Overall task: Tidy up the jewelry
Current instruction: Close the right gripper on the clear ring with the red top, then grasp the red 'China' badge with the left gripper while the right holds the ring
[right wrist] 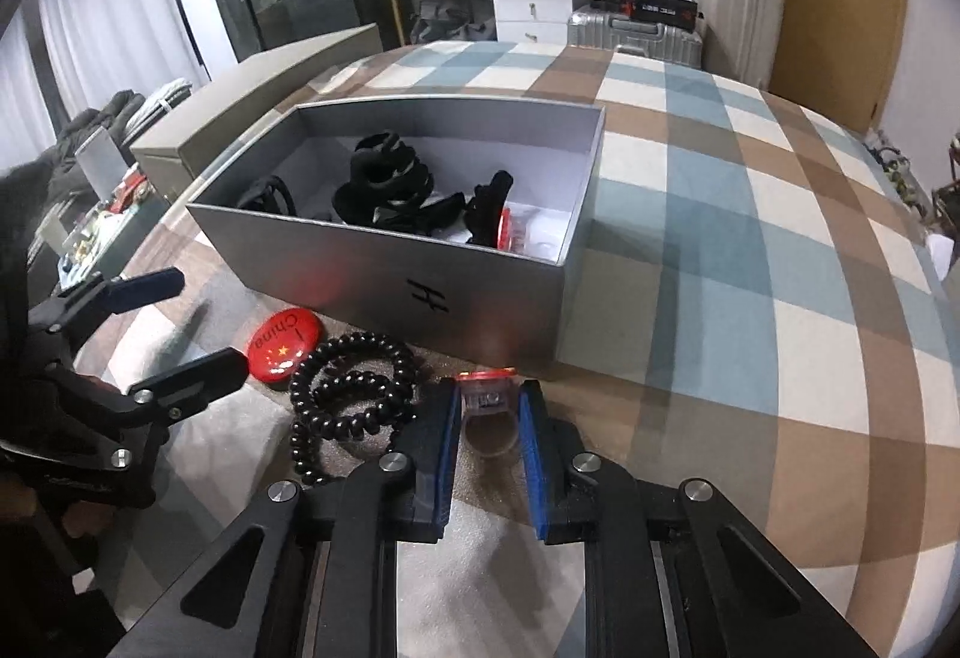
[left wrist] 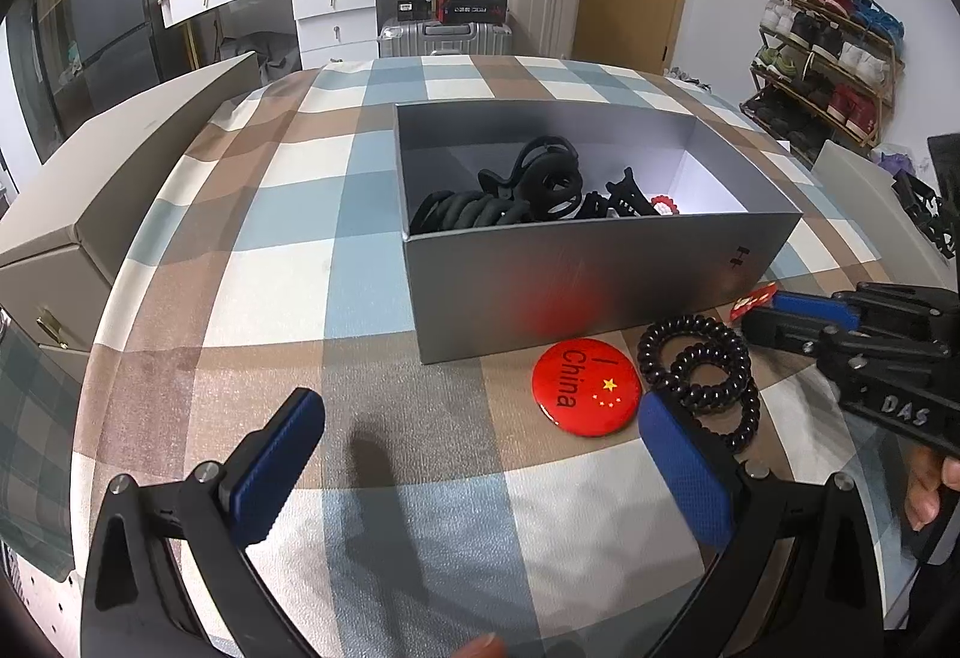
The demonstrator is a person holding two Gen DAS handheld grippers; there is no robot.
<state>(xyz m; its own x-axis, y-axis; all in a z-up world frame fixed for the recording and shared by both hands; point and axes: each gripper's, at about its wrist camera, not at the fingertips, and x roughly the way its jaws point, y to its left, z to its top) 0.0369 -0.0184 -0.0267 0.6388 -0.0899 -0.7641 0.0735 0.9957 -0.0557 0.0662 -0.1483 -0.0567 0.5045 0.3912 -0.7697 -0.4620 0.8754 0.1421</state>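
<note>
One small clear ring (right wrist: 489,421) with a red top sits on the checked cloth (right wrist: 750,262) just in front of the grey box (right wrist: 384,268), pinched between the blue pads of the right gripper (right wrist: 489,430). Beside it lie black coil ties (right wrist: 354,394) and a red badge (right wrist: 282,343). Hair clips (left wrist: 540,190) fill the box. Nearby, the left gripper (left wrist: 480,454) hangs spread wide, holding nothing.

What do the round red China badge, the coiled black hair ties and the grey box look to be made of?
Red badge: probably glossy coated metal or plastic; it shines and reflects light. Coiled hair ties: shiny springy plastic, like phone cord. Grey box: matte cardboard, judging by its thin straight walls with folded corners.
</note>
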